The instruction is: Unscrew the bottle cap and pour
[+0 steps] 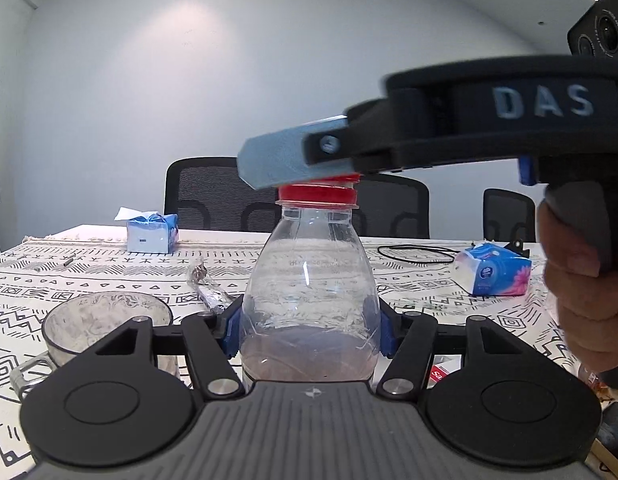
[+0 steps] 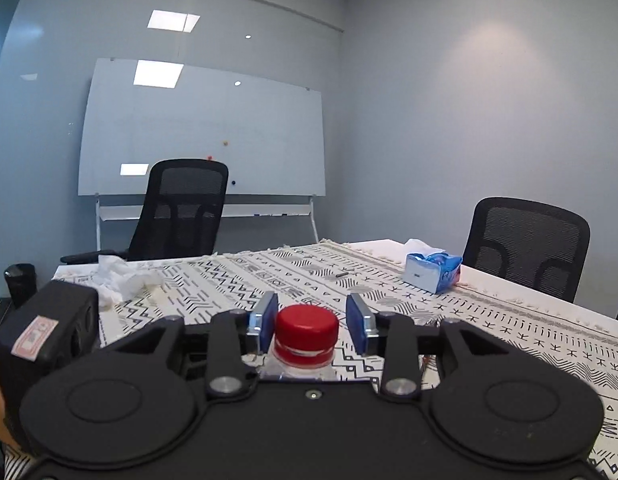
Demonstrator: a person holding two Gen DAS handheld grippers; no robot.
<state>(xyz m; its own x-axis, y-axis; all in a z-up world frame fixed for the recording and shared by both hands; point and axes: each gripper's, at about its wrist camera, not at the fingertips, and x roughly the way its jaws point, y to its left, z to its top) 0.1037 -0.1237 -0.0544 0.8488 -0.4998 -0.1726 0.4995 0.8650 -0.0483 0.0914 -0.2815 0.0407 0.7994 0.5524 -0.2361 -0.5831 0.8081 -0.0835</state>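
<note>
left gripper (image 1: 309, 328) jaws clamp the bottle (image 1: 311, 292); right gripper (image 2: 311, 322) jaws straddle the red cap (image 2: 306, 332), apart, not gripping. cap still on; unscrewing and pouring remain.

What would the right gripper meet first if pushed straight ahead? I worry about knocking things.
Probably the red cap: it sits between the right gripper's open fingers, ahead of its body. Depth is unclear.
</note>
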